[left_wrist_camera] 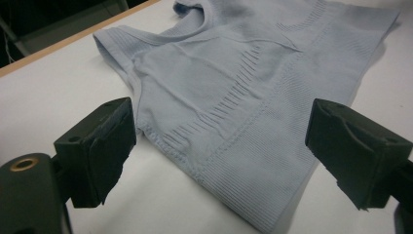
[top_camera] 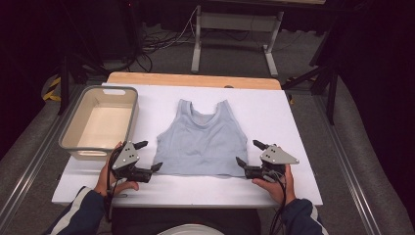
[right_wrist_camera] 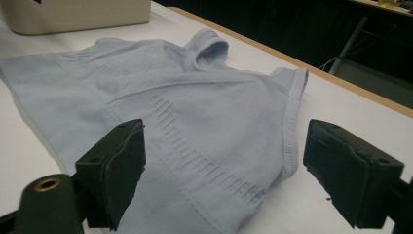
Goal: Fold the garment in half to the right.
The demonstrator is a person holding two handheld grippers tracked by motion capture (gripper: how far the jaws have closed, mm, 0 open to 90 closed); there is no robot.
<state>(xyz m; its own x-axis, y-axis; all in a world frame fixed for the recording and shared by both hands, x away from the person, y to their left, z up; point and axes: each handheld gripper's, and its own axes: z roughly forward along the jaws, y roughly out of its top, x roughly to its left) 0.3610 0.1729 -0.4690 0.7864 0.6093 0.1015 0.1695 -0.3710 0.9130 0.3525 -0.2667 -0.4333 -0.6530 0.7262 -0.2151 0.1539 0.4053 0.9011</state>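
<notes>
We held the left tool (top_camera: 147, 156) and right tool (top_camera: 250, 154) wide at the tank top's (top_camera: 203, 142) bottom corners; apparently ready to pinch both; fabric lay flat on the bench (top_camera: 303, 127).

The left tongs (top_camera: 145, 156) and right tongs (top_camera: 250, 153) are black, each with a grey three-cornered plate dotted with small screws. Black cables hang from them. The person wears dark sleeves (top_camera: 80, 213) with white stripes.
</notes>
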